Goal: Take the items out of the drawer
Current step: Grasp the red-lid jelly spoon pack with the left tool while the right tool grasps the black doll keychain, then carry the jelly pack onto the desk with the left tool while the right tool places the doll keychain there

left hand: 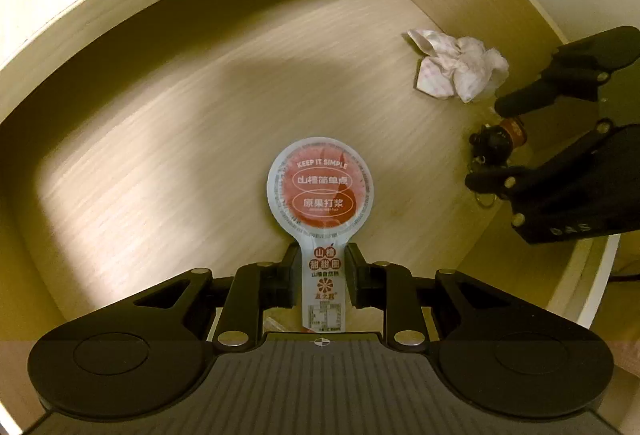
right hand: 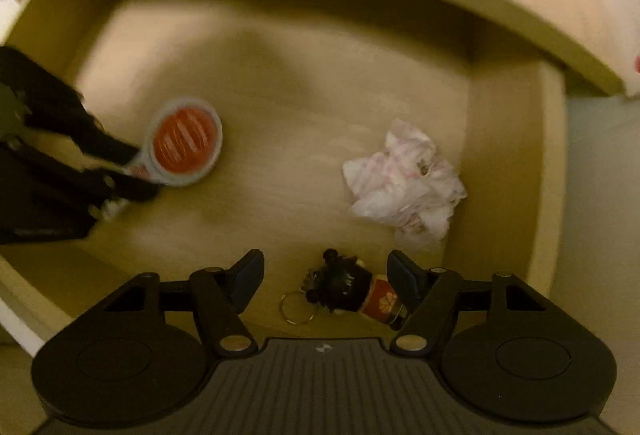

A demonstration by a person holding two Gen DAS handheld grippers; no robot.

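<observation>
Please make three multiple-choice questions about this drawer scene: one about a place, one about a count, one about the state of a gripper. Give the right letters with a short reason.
1. Where does the keychain lie?
A. between the right gripper's fingers
B. on the desktop
C. under the snack packet

2. How many loose items show in the drawer?
A. one
B. three
C. five

3. What is the left gripper doing?
A. open over the wrapper
B. shut on nothing
C. shut on the snack packet

Answers: 1 A, the open fingers flank it. 2 B, keychain, packet and crumpled wrapper. 3 C, both fingers press the packet's narrow stem.
</observation>
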